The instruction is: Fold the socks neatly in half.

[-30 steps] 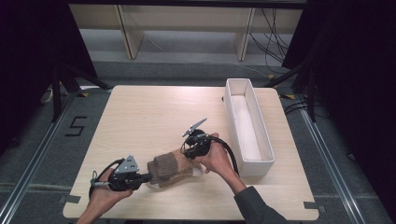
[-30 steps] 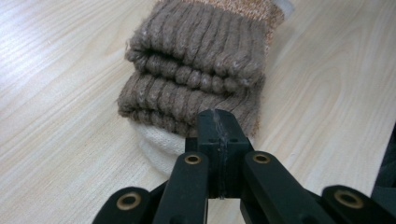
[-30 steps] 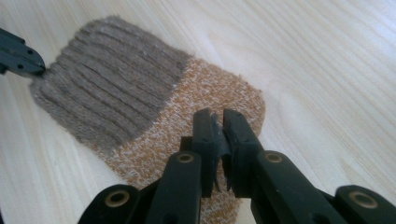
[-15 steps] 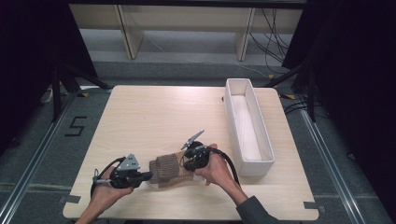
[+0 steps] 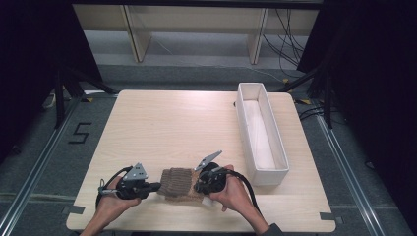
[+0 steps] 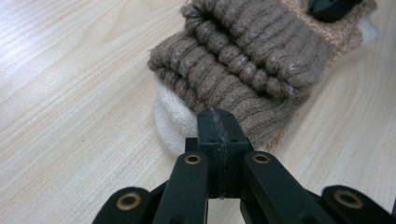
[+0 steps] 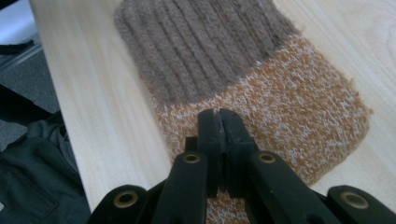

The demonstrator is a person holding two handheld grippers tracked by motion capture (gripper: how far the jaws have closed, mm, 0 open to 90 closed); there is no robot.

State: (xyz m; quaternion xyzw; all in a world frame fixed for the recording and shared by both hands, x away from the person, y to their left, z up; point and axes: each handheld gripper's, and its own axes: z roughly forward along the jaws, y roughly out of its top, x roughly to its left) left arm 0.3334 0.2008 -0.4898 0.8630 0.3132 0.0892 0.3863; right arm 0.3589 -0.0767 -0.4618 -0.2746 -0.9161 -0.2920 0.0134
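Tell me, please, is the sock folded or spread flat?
Folded: the sock lies doubled, its brown ribbed cuff layers stacked over the orange-flecked part, with a white end poking out below.

1. I see the table (image 5: 162, 128), pale wood grain, its far half bare.
2. A long white tray (image 5: 244, 110) stands along the table's right side, running from the far edge toward the near one; I can see a pale inside.
3. On the grey floor left of the table I read a marked "5" (image 5: 79, 133).
4. Beyond the table stands a light shelf frame (image 5: 133, 34) with upright legs.
5. Cables (image 5: 287, 34) trail over the floor at the far right.
6. Black curtains (image 5: 364, 73) close both sides.
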